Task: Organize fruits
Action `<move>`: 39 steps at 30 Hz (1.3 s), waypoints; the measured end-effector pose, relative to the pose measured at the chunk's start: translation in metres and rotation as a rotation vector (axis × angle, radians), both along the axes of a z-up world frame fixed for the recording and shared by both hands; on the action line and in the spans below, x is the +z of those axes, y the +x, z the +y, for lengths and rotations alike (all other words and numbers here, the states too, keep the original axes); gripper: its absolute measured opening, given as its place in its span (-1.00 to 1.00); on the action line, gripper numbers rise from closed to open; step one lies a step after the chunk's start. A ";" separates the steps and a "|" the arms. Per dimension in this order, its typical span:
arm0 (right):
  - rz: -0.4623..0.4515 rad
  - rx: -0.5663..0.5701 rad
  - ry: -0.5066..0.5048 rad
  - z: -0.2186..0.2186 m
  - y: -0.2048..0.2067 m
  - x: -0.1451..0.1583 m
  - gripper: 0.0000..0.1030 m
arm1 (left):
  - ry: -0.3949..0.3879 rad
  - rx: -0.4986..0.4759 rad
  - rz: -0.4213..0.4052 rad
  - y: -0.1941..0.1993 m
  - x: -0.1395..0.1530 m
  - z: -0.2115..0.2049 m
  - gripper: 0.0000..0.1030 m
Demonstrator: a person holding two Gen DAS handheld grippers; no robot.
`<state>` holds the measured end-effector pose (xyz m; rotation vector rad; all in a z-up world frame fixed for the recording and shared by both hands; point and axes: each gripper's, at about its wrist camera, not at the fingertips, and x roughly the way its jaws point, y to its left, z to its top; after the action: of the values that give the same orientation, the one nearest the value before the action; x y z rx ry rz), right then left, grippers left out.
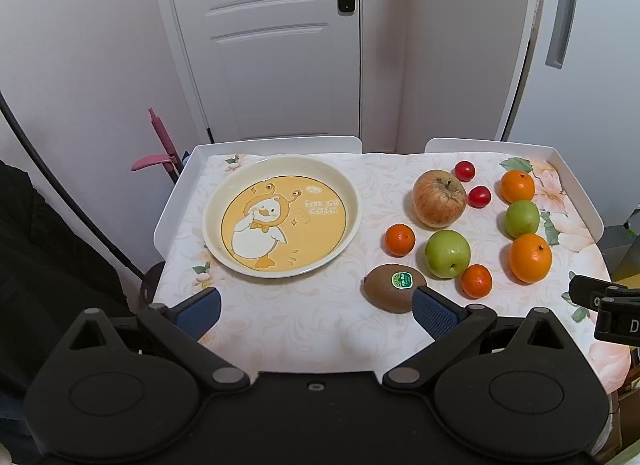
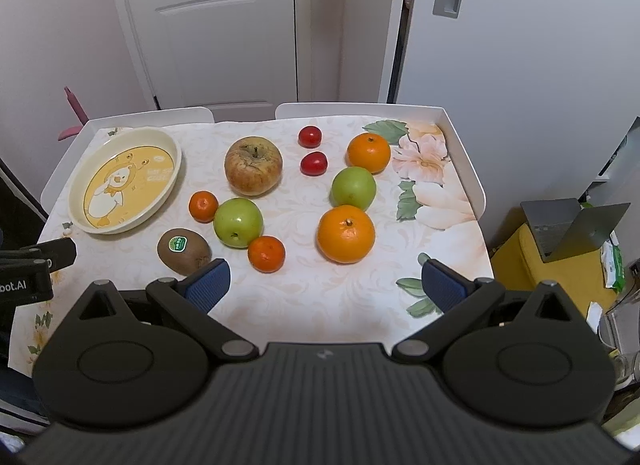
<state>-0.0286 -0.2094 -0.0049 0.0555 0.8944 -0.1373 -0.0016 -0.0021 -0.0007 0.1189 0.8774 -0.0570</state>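
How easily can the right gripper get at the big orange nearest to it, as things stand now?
Probably yes. The right gripper is open, its jaws spread wide, and the big orange lies just ahead between them on bare cloth. Only the small mandarin sits near, apart from it on the left.

plate (image 1: pixel 280 221), cream with yellow duck print, is being seen empty at the table's (image 1: pixel 320 329) far left | red apple (image 1: pixel 439 198), two cherry tomatoes (image 1: pixel 464 170), three oranges-and-two-tangerines spread with two green apples (image 1: pixel 447 253) are being kept mid to right | stickered kiwi (image 1: pixel 394 288) is lying nearest the front edge
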 end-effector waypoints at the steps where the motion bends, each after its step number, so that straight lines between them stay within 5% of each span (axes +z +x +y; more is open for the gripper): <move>1: 0.001 -0.001 0.001 -0.001 0.000 0.000 1.00 | 0.000 0.000 0.000 0.000 0.000 0.000 1.00; 39: 0.006 0.007 0.006 0.004 0.005 -0.001 1.00 | -0.008 0.005 0.000 0.006 0.002 0.000 0.99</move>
<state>-0.0233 -0.2057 -0.0061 0.0579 0.9007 -0.1285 0.0047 -0.0023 0.0009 0.1096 0.8777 -0.0561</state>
